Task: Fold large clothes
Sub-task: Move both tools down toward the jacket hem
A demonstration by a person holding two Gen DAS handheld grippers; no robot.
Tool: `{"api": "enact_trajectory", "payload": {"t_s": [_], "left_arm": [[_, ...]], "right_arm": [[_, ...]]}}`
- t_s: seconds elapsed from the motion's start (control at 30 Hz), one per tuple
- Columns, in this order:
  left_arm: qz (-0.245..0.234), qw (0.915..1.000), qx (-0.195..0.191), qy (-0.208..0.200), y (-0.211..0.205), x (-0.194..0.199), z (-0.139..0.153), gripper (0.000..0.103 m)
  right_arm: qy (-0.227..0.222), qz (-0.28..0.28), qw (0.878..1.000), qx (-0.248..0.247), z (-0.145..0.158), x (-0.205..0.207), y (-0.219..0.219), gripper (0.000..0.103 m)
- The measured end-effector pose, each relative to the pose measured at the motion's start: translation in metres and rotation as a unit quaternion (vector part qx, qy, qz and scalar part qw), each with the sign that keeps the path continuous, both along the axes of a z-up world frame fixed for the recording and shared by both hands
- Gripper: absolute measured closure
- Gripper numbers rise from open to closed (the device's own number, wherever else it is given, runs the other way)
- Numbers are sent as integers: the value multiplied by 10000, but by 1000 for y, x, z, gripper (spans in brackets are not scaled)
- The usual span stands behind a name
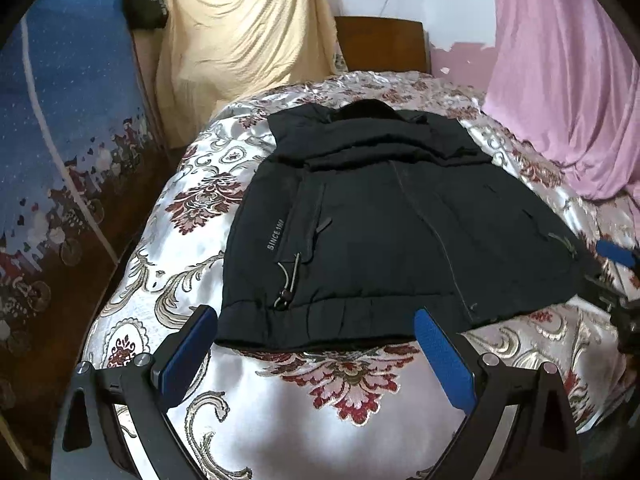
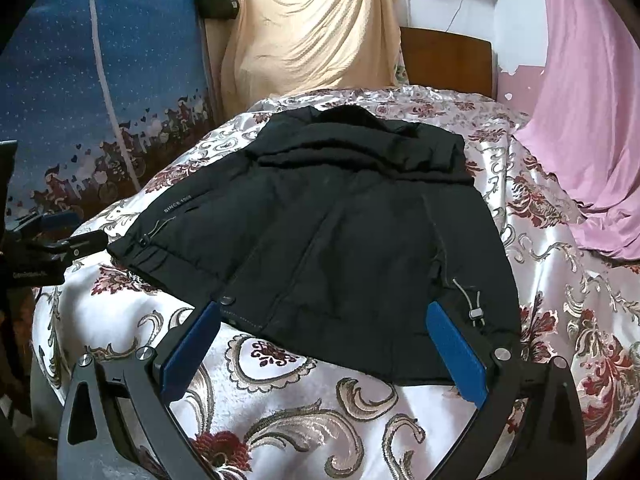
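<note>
A black padded jacket (image 1: 384, 224) lies flat on the bed, front up, sleeves folded in across the chest, hem toward me. It also shows in the right wrist view (image 2: 332, 236). My left gripper (image 1: 316, 320) is open and empty, its blue pads (image 1: 444, 356) just short of the hem's left part. My right gripper (image 2: 324, 312) is open and empty over the hem's right part, one pad (image 2: 456, 352) above the fabric by a drawcord toggle (image 2: 474, 314). Each gripper shows at the edge of the other's view: the right gripper (image 1: 616, 260), the left gripper (image 2: 44, 248).
The bed has a shiny floral bedspread (image 1: 304, 412). A pink sheet (image 1: 568, 80) hangs at the right, a cream cloth (image 1: 244, 40) at the back, a blue patterned curtain (image 1: 68, 92) at the left. A wooden headboard (image 1: 380, 44) stands behind the bed.
</note>
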State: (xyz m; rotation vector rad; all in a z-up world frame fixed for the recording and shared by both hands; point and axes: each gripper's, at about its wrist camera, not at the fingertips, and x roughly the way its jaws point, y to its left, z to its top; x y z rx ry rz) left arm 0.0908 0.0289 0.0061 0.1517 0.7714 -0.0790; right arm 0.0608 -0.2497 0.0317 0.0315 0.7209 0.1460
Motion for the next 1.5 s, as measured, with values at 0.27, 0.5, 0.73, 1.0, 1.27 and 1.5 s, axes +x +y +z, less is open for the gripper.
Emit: {"api": "enact_trajectory", "payload": {"t_s": [0.27,0.5,0.73,1.0,1.27,1.5], "left_arm": [[-192,9995,227,134,-6,-5,-14,4],[-319,9989,210,257,3,-9,-22,4],[-550,9972,381,332,11,-15,-30,4],[-531,9957,510,564,18,7,-41,4],[-889,9869,645,1180,16,40,-58,3],[-1119,9748,1092,1593,5,61,-74,0]], "right_arm": [[55,120,9999,-45,-5,0,0,2],[209,144,9996,-149,-12,-2,0,2],[352,153,9981,-482,-17,-10,-1,2],[608,-125,9966,-537,-28,-1,-11,2],[989,-185,9930,-626,-47,12,-9,2],[1104,-129,9925,-515,-54,16,-10,2]]}}
